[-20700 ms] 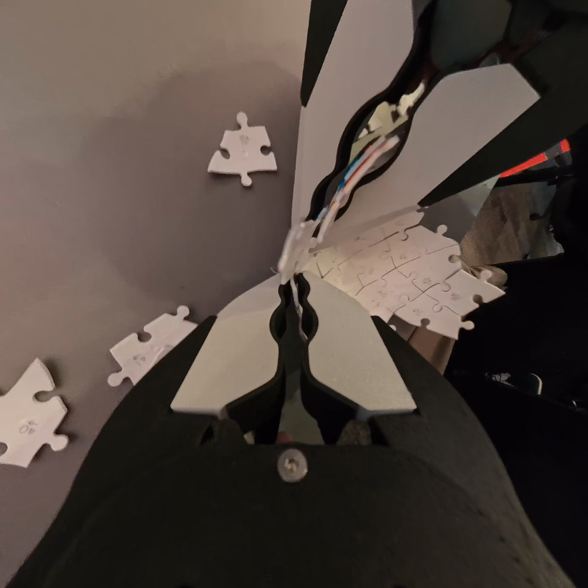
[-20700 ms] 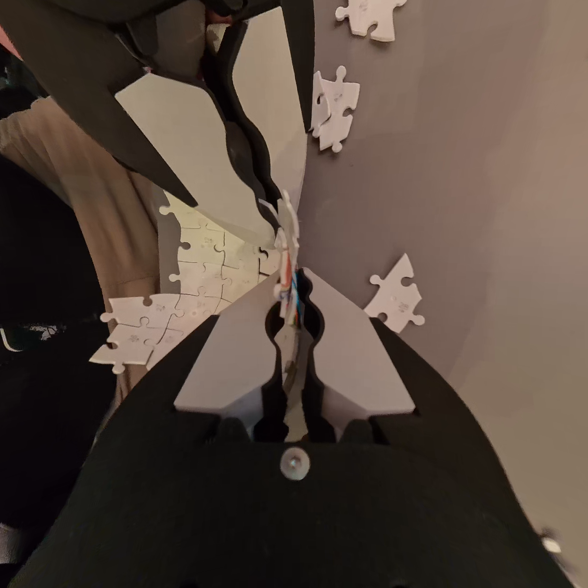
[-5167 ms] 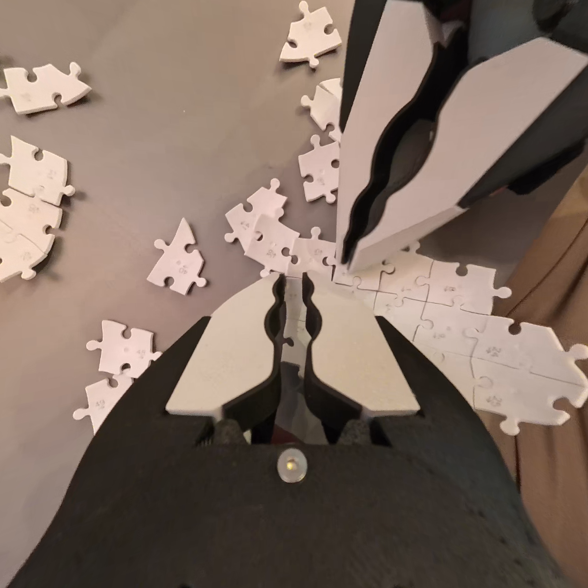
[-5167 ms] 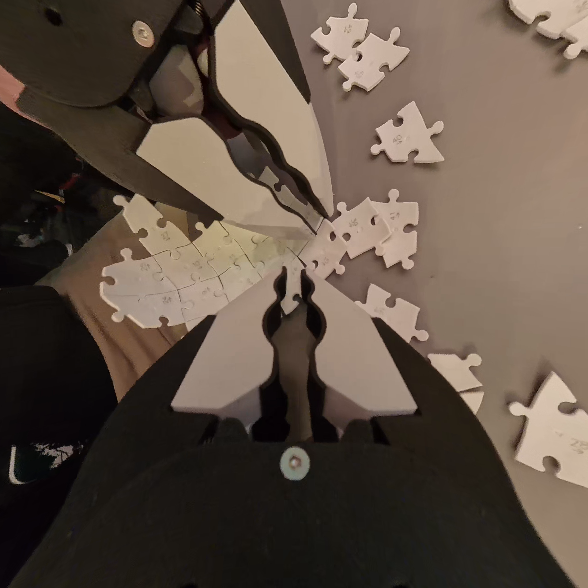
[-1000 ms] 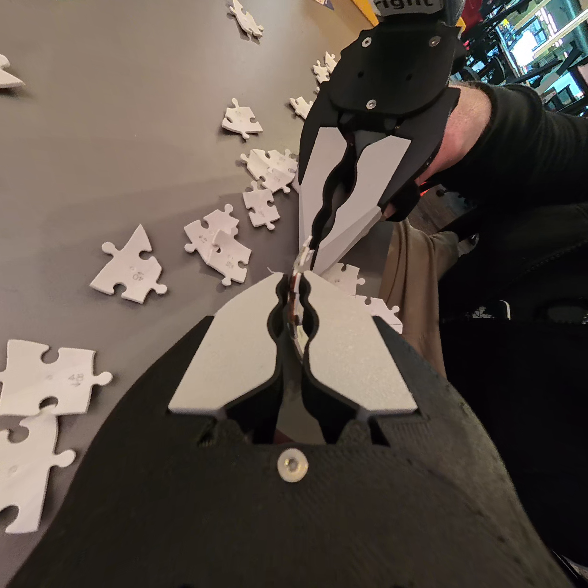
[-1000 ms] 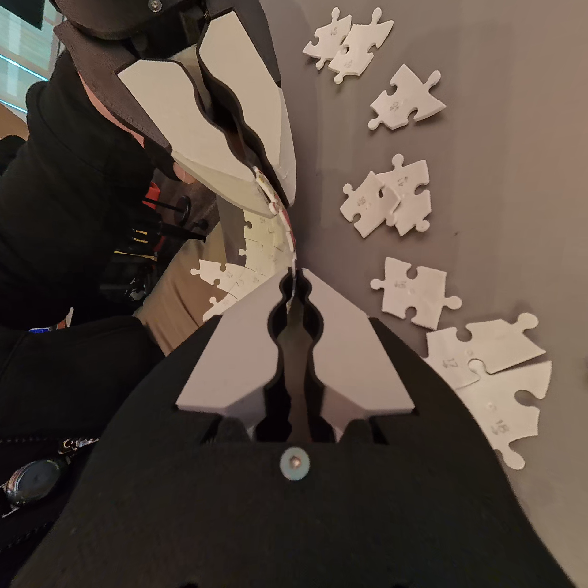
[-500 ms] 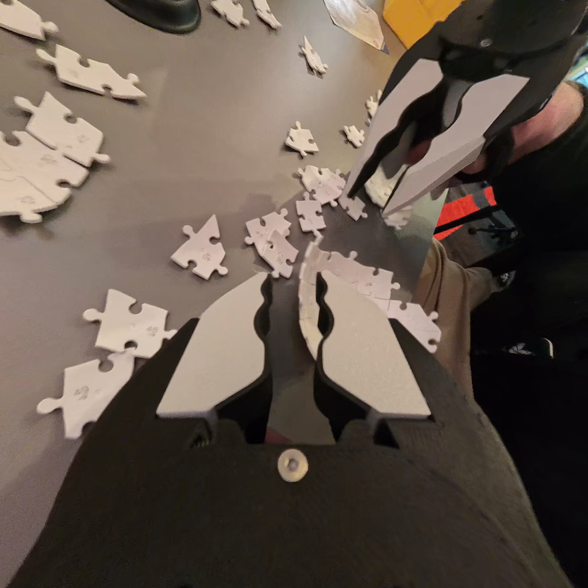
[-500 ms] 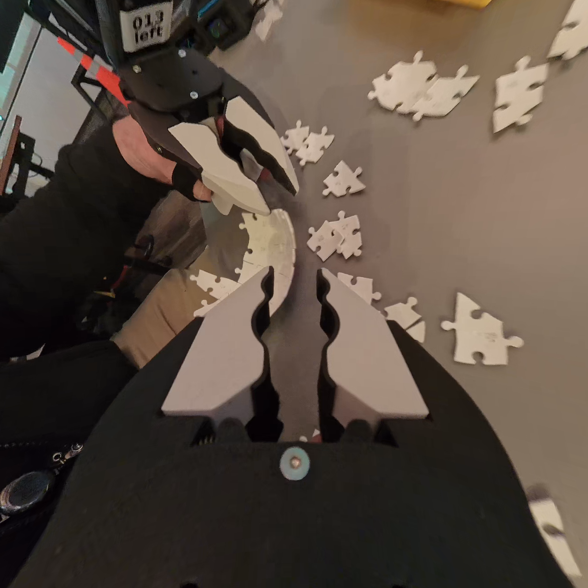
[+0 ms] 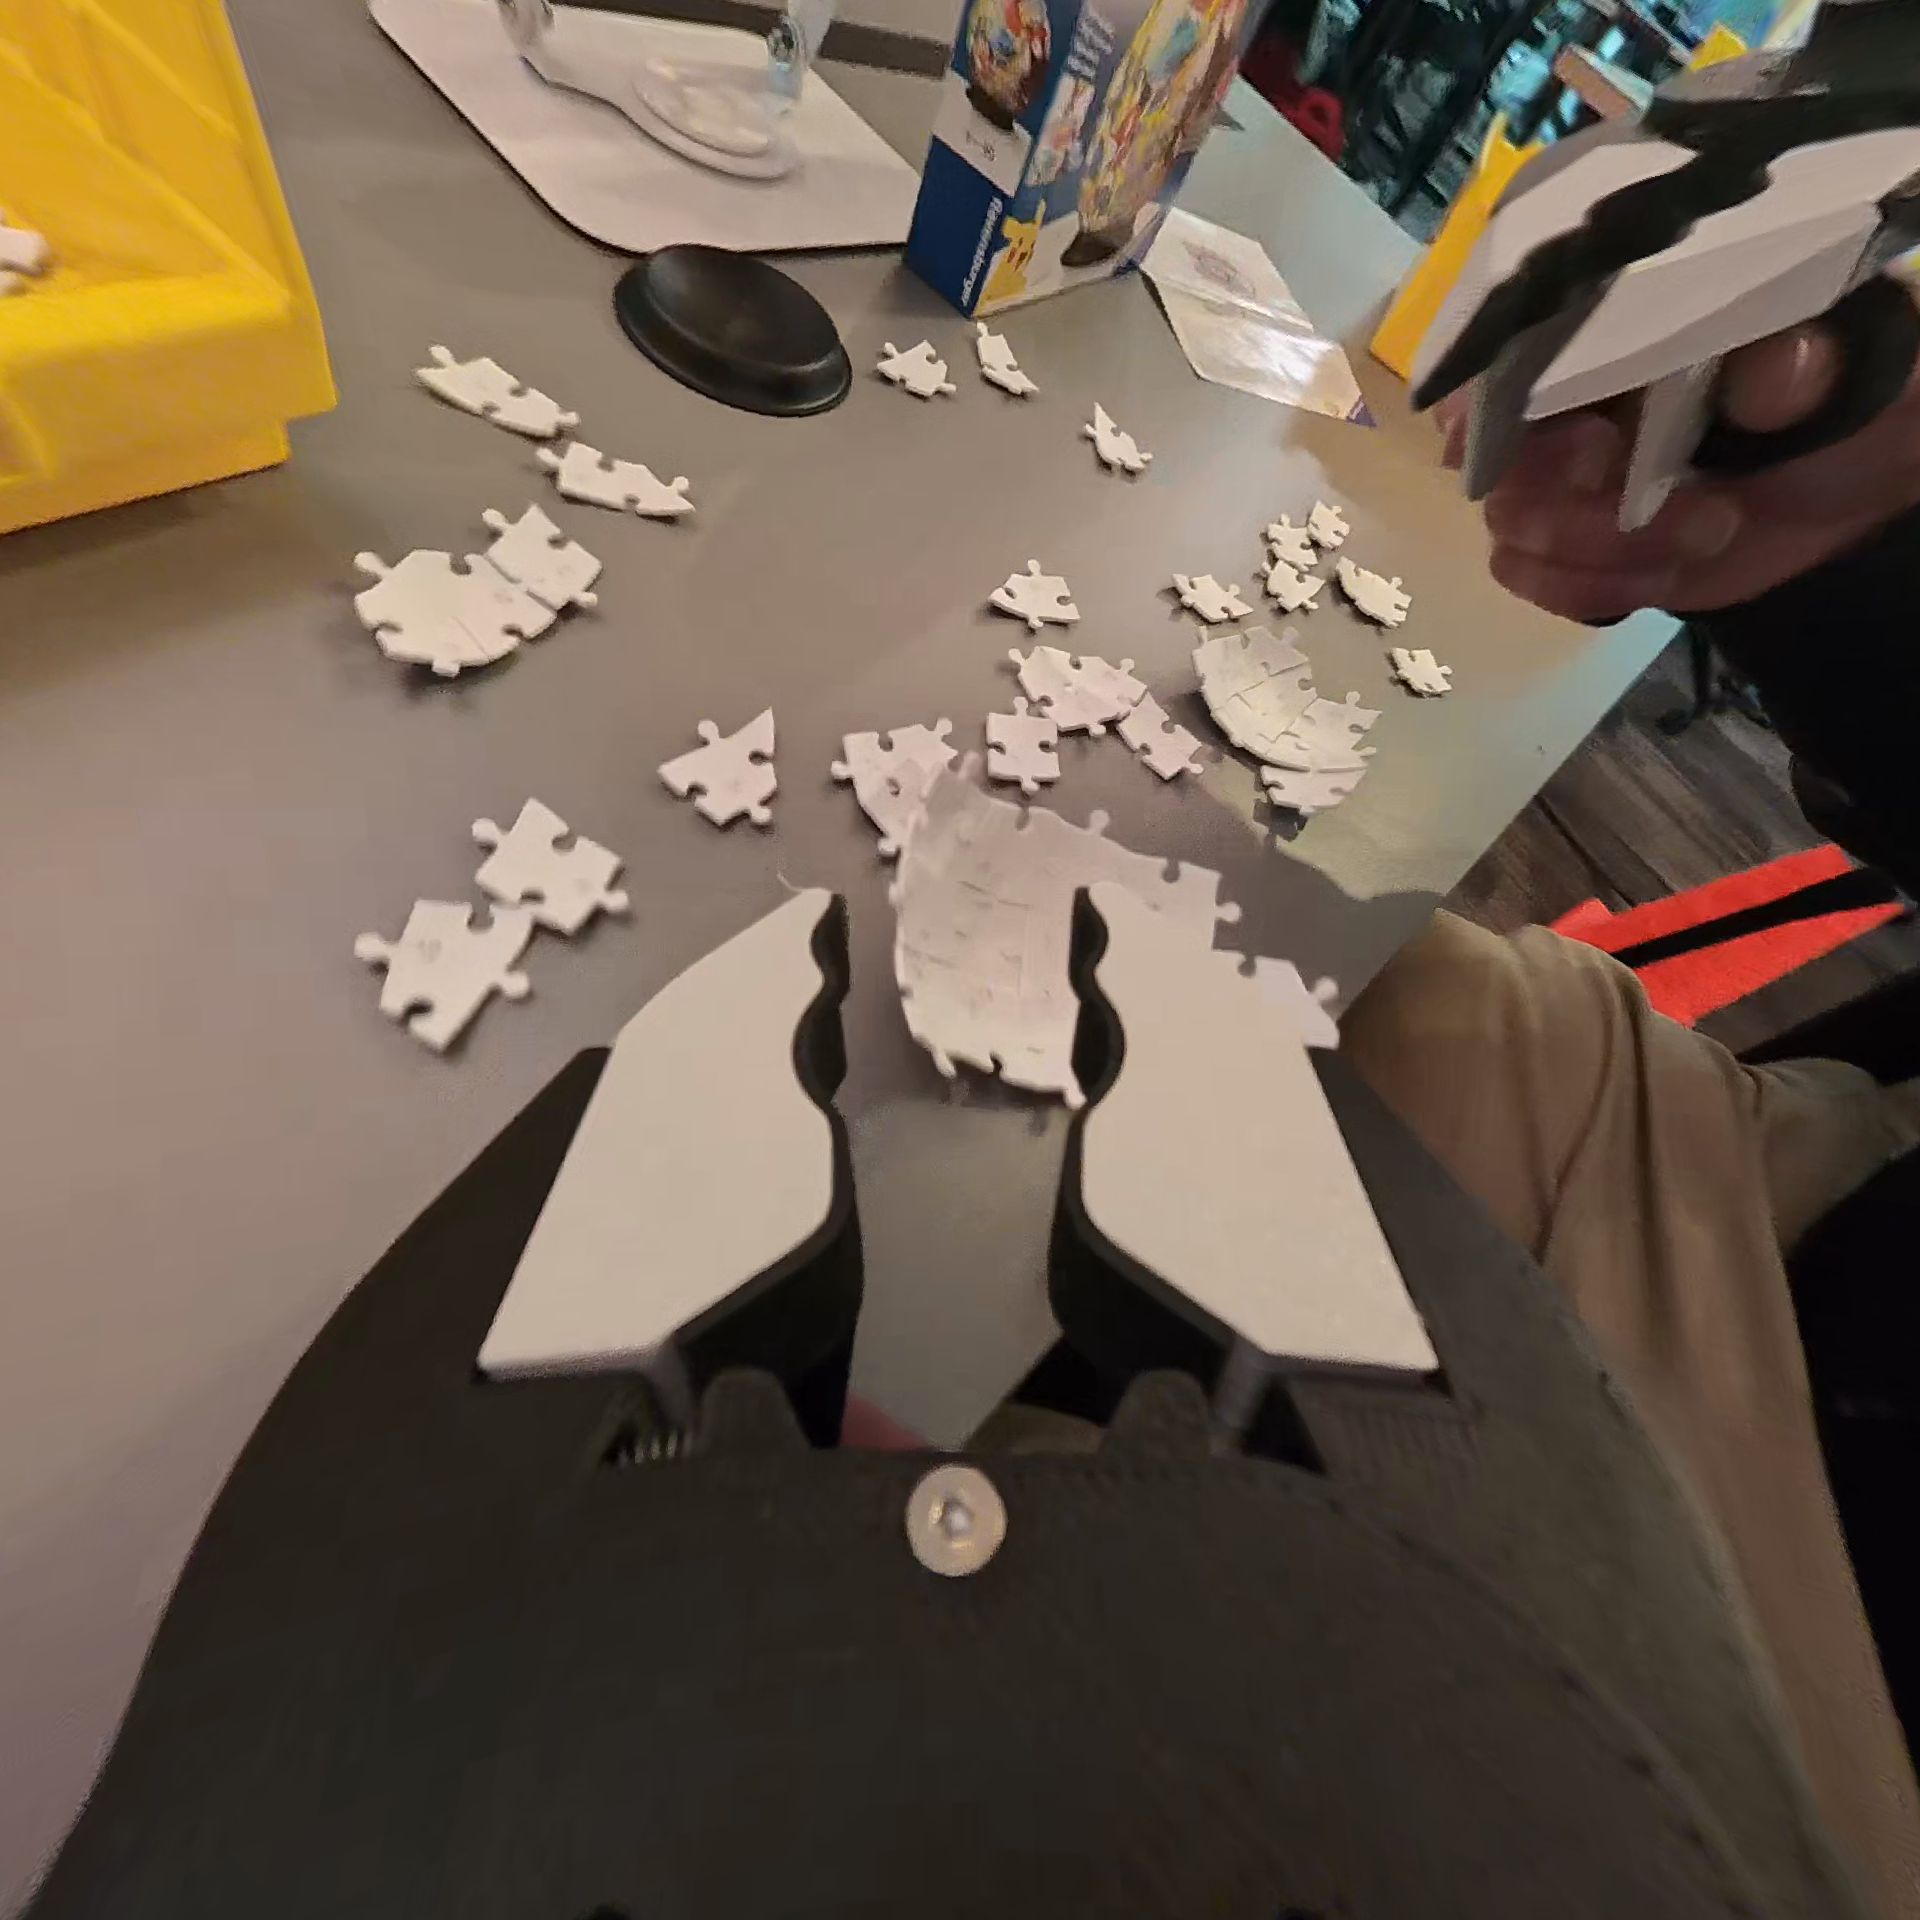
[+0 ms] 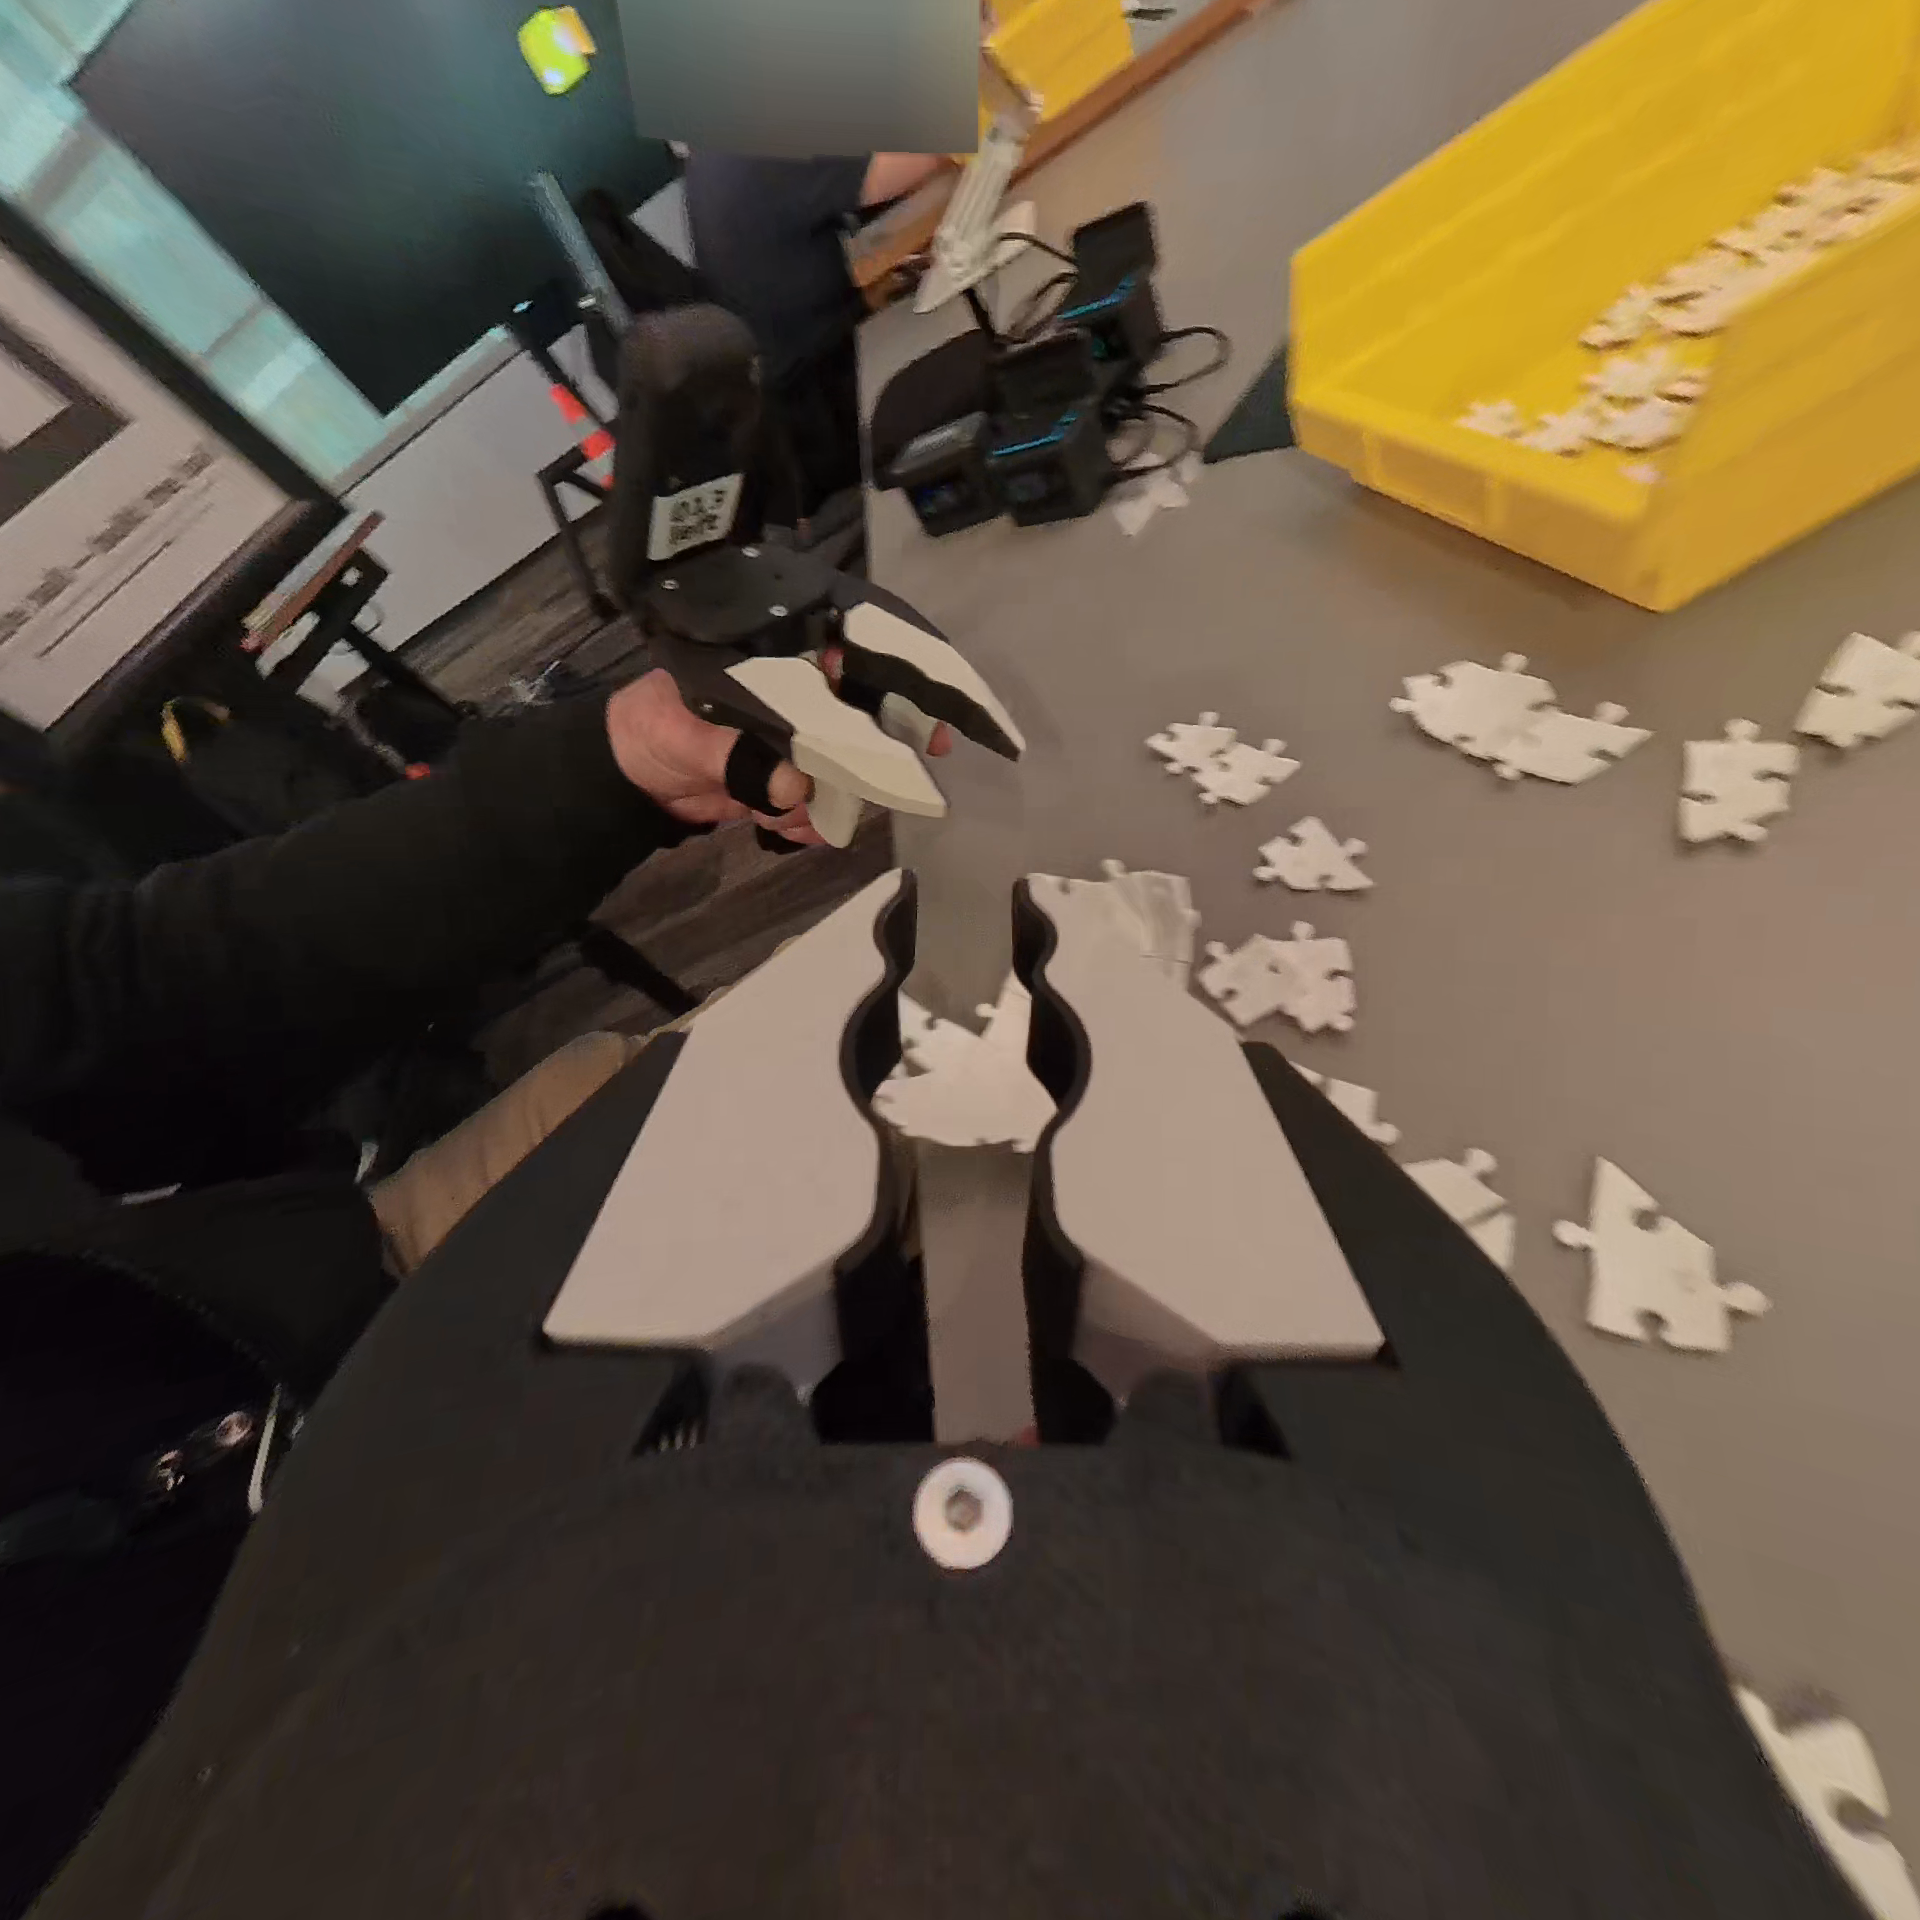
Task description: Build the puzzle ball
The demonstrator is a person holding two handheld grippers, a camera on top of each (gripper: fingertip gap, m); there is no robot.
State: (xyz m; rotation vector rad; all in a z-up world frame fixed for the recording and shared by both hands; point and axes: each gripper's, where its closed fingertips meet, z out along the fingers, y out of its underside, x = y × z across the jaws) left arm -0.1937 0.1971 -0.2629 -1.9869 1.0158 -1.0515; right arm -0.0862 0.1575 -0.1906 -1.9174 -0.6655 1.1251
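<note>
Both the left gripper (image 9: 954, 909) and the right gripper (image 10: 964, 883) stand open with nothing between their fingers, raised above the grey tabletop (image 9: 260, 748). The curved, partly assembled puzzle ball section (image 9: 987, 935) lies at the tabletop's near edge, at the centre of the left wrist view. Loose white puzzle pieces (image 9: 727, 774) are scattered around it.

Each hand-held gripper (image 9: 956, 914) (image 10: 961, 894) has a matte black body, two pale grey fingers (image 9: 707, 1122) with wavy black inner edges, and a silver screw (image 9: 956, 1522). The person wears black sleeves (image 10: 312, 914) and tan trousers (image 9: 1621, 1247).
</note>
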